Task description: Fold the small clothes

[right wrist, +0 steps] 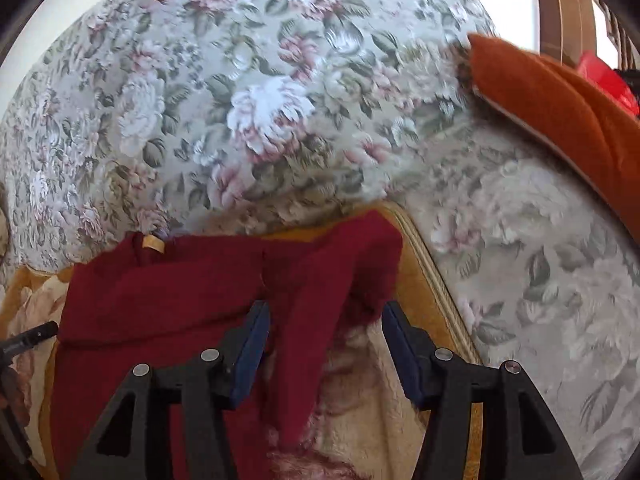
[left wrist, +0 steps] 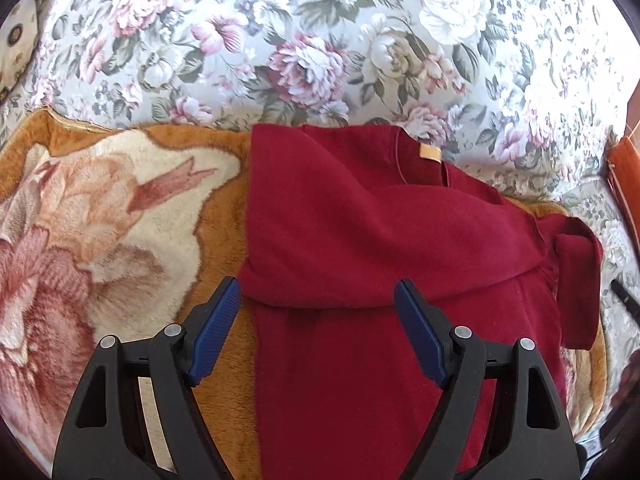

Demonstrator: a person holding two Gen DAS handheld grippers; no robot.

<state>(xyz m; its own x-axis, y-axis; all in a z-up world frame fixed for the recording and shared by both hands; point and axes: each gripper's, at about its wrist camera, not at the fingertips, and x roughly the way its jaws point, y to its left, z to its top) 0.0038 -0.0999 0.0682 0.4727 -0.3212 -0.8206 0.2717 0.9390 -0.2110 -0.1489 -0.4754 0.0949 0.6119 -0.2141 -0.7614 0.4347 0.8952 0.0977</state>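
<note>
A small dark red shirt [left wrist: 380, 220] lies on a plush orange and cream blanket [left wrist: 100, 220], its tan neck label [left wrist: 430, 153] at the far edge. One side is folded in across the body. My left gripper [left wrist: 318, 288] hovers open over the shirt's near left part, blue pads apart and holding nothing. In the right wrist view the shirt [right wrist: 180, 288] fills the lower left, and its sleeve [right wrist: 320, 280] runs down between the spread pads of my right gripper [right wrist: 326, 308]. The right pad stands clear of the cloth, so that gripper is open.
A floral cover [left wrist: 320, 40] spreads behind the blanket. A rust-orange cushion [right wrist: 560, 120] leans at the right, with something red behind it. The blanket's piped edge [right wrist: 424, 248] runs just right of the sleeve. A black part of the other gripper [right wrist: 28, 340] shows at the left.
</note>
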